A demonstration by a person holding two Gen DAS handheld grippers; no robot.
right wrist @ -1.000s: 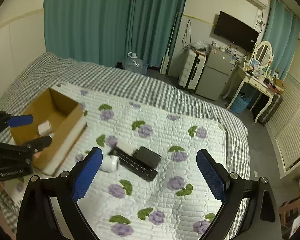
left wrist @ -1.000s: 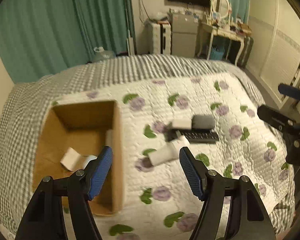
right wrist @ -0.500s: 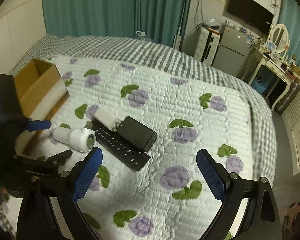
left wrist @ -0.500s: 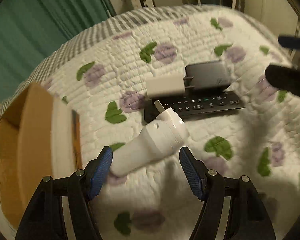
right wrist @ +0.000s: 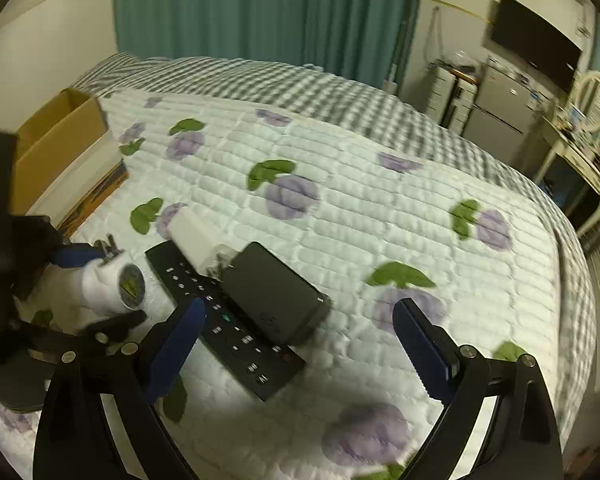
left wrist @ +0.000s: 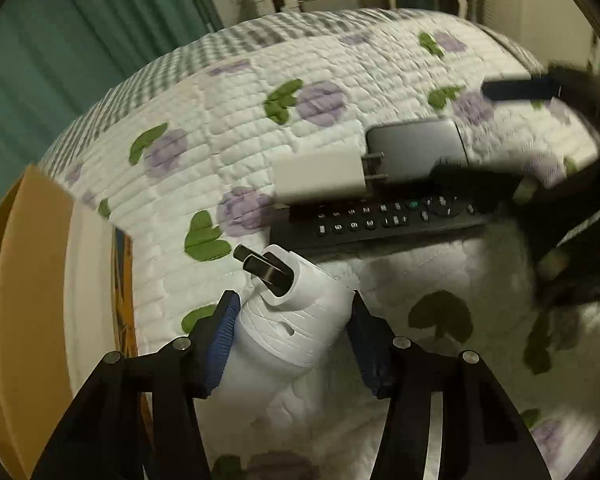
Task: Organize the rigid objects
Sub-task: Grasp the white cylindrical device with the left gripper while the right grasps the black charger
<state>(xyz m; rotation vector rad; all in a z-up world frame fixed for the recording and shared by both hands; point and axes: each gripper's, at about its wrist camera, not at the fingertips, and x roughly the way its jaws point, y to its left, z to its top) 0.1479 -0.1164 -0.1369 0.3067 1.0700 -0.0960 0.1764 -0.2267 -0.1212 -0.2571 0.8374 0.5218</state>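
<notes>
Left hand-held gripper (left wrist: 292, 336) is low over the bed, and its two blue pads stand on both sides of a white plug adapter (left wrist: 296, 320). Both pads look to touch the white body, so this hand-held gripper appears closed on the adapter, which lies on the quilt (left wrist: 340, 64) with its metal pins pointing away from the camera. In the right wrist view the same adapter (right wrist: 112, 288) shows between the left fingers.

Right hand-held gripper (right wrist: 300, 344) hovers over the quilt with its fingers wide apart and nothing between them. It points at a small group of things in the middle of the bed.

This group is just beyond the adapter: a black remote control (left wrist: 380, 224) lies flat, a white charger (left wrist: 320, 178) rests partly on the far edge of the remote, and a dark power bank (left wrist: 416, 148) lies touching the charger's pins. The remote is very near the adapter's pins.

On the left side of the bed stands an open cardboard box (left wrist: 24, 264), near the left hand-held gripper. Its inside is not visible.
</notes>
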